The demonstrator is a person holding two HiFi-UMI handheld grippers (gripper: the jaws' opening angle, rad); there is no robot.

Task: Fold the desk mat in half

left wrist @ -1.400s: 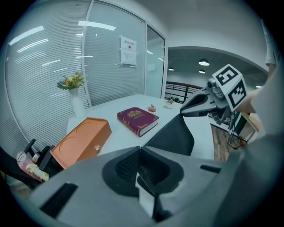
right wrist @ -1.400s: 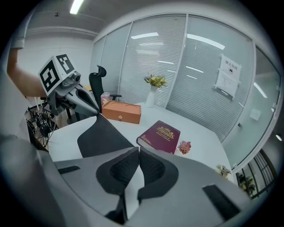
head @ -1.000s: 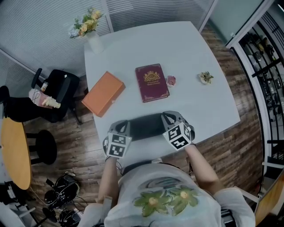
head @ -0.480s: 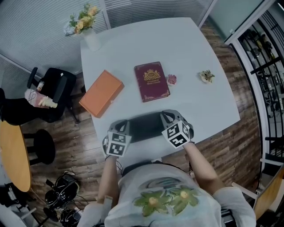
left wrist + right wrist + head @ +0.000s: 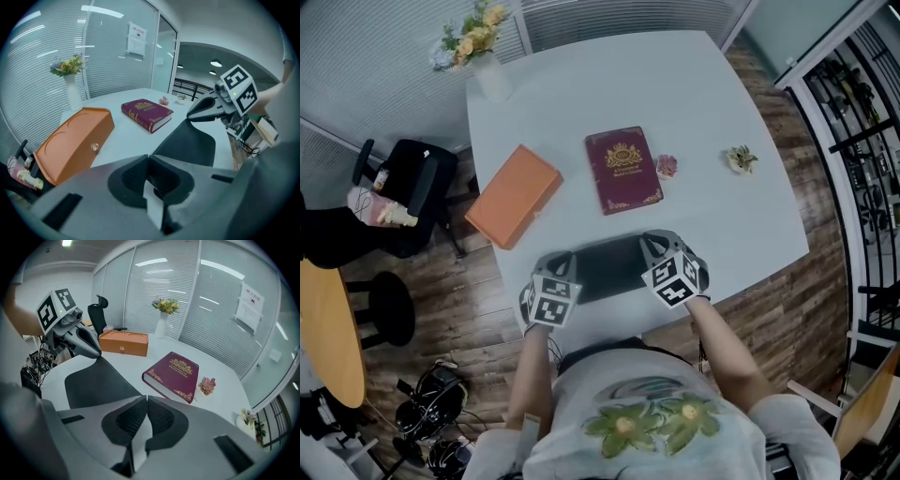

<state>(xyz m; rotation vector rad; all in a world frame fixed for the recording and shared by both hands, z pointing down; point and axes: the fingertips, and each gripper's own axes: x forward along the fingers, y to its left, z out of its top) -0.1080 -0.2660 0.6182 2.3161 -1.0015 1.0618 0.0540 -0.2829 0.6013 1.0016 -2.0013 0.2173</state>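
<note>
A dark desk mat (image 5: pixel 609 264) lies at the near edge of the white table (image 5: pixel 609 84), between my two grippers. My left gripper (image 5: pixel 555 272) is shut on the mat's near left corner, and my right gripper (image 5: pixel 654 248) is shut on its near right corner. In the left gripper view the mat (image 5: pixel 187 143) runs from my shut left gripper (image 5: pixel 149 157) across to the right gripper (image 5: pixel 190 115), its held corner lifted and curled. The right gripper view shows the mat (image 5: pixel 96 380) in front of the shut right gripper (image 5: pixel 146 397), with the left gripper (image 5: pixel 97 354) pinching the far corner.
Beyond the mat lie a maroon book (image 5: pixel 622 170) and an orange box (image 5: pixel 515 195). A pink trinket (image 5: pixel 667 166) and a small plant ornament (image 5: pixel 739 159) sit to the right. A vase of flowers (image 5: pixel 492 75) stands at the far left corner. A black office chair (image 5: pixel 412 192) is left of the table.
Both grippers stay shut at the mat's near corners in nearly the same place. Only the head camera has shifted slightly.
</note>
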